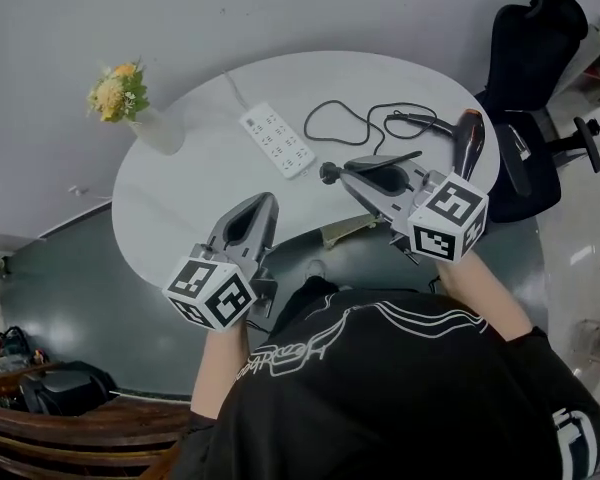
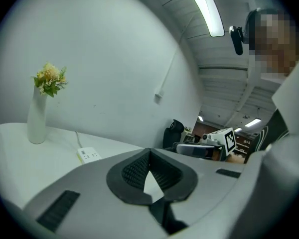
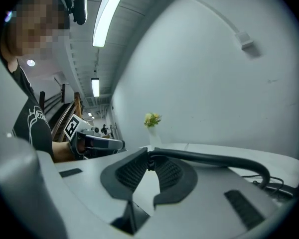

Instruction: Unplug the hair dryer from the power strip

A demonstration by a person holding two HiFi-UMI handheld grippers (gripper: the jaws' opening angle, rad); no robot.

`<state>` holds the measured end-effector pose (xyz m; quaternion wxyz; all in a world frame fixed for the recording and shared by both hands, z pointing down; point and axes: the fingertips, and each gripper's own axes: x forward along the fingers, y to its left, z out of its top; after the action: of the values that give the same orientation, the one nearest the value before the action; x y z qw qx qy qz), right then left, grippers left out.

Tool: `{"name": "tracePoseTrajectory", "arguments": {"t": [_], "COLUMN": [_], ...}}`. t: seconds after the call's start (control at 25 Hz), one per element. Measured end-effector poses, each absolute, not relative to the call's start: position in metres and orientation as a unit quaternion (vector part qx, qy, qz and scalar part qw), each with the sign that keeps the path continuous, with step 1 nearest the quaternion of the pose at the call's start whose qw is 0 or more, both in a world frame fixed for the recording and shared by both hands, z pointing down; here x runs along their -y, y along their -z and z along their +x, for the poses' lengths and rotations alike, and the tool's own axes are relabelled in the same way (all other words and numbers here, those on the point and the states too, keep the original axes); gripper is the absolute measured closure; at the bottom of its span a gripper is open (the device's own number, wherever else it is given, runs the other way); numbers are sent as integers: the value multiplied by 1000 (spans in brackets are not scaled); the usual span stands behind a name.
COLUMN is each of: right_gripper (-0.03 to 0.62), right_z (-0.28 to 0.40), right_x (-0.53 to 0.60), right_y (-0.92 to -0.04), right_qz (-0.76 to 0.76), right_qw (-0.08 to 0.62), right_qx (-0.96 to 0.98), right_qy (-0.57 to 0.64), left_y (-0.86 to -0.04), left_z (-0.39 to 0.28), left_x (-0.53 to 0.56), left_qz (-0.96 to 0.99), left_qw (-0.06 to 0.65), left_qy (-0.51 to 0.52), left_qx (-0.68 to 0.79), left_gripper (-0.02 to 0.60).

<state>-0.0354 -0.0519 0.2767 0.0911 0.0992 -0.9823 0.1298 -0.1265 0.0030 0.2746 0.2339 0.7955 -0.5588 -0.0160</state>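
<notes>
Here, mid-frame, the right tool (image 3: 148,158) grips the plug (image 1: 326,174) off the power strip (image 1: 277,140), while the left tool (image 1: 264,203) stays out of it, closed and empty.

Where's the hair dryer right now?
In the head view, the black hair dryer lies near the right edge of the round white table, right of the white power strip and next to the black office chair.

The head view looked steeply down from above onto the round white table (image 1: 180,208). Both gripper views sat low over it, facing the plain pale wall (image 3: 214,83), and shared the slim white vase of yellow flowers (image 3: 153,136).
</notes>
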Motion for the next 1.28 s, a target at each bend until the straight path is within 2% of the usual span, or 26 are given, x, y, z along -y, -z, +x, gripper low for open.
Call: {"name": "tracePoseTrajectory", "arguments": {"t": [0.32, 0.88, 1.28], "right_gripper": [566, 566, 566], "right_z": [-13, 4, 6], "right_x": [22, 1, -7], "right_y": [-250, -234, -236], "right_qz": [88, 85, 80], "right_qw": [58, 60, 61], "right_qx": [989, 992, 992], "right_qy": [-107, -76, -82], "left_y": [-240, -223, -224], "left_z": [-102, -77, -68], "left_x": [-34, -46, -52], "left_qz": [814, 820, 819], "left_qw": [166, 138, 150], "left_qy": [-13, -20, -18], "left_qx": [556, 554, 553], "left_gripper": [578, 578, 578]}}
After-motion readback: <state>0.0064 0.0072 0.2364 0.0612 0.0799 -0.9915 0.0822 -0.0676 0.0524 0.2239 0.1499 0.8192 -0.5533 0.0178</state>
